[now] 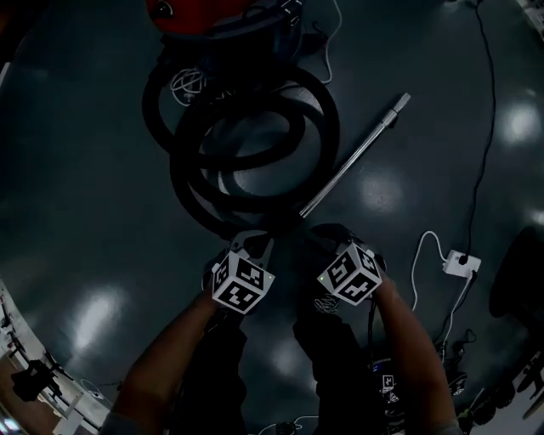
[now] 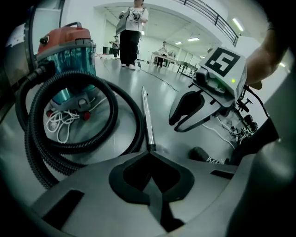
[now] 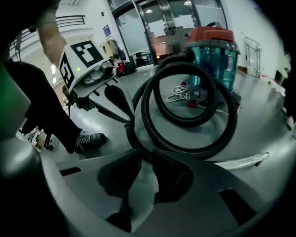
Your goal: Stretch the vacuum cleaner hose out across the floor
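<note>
The black ribbed hose [image 1: 246, 149] lies coiled in loops on the floor in front of the red vacuum cleaner [image 1: 221, 17]. A metal wand [image 1: 357, 157] runs from the coil out to the right. My left gripper [image 1: 252, 240] hovers at the coil's near edge; in the left gripper view its jaws [image 2: 150, 155] are shut and empty, with the wand's end [image 2: 148, 125] just past the tips. My right gripper [image 1: 327, 231] sits beside it. Its jaws [image 3: 144, 159] stand slightly apart, with only floor in the gap and the hose [image 3: 185, 118] just beyond.
A white power strip [image 1: 459, 263] with cables lies at the right, and a black cable [image 1: 486, 127] runs up from it. A white cord bundle [image 1: 187, 83] sits by the vacuum. A person [image 2: 132, 32] stands far off. My shoe [image 3: 90, 139] is near.
</note>
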